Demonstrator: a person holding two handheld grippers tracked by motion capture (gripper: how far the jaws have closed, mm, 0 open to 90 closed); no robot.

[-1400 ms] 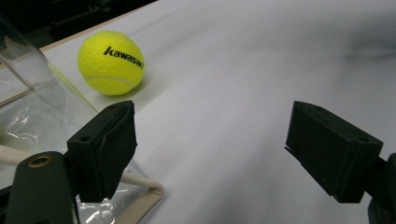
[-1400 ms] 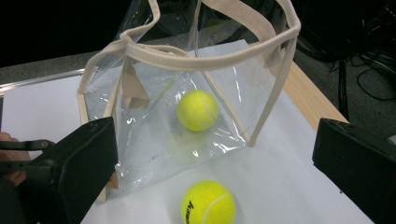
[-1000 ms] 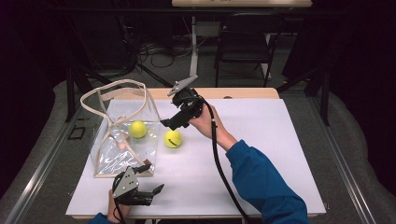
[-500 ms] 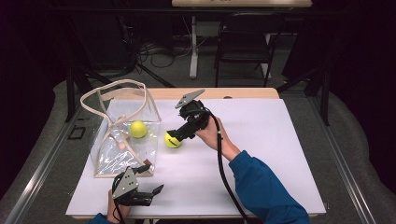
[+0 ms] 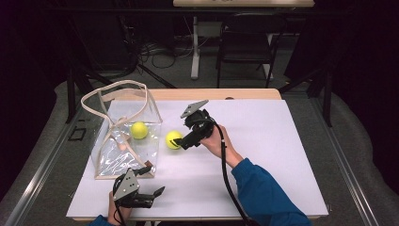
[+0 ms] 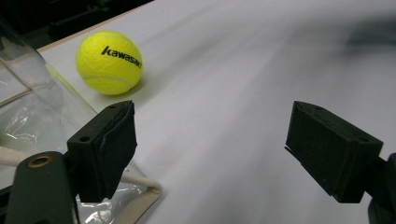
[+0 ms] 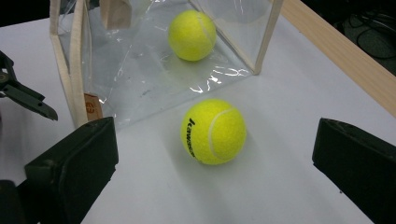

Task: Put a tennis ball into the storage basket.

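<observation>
The loose tennis ball (image 7: 213, 131) rests on the worktop (image 5: 282, 141) beside the clear bag (image 5: 123, 141), straight ahead between the right gripper's (image 5: 186, 141) spread fingers; the left gripper (image 5: 148, 197), fingers also spread, sits farther away

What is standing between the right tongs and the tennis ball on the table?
Nothing visible. In the right gripper view the tennis ball lies on bare white table between the open jaws of the right tongs. The clear bag with the second ball is behind it.
</observation>
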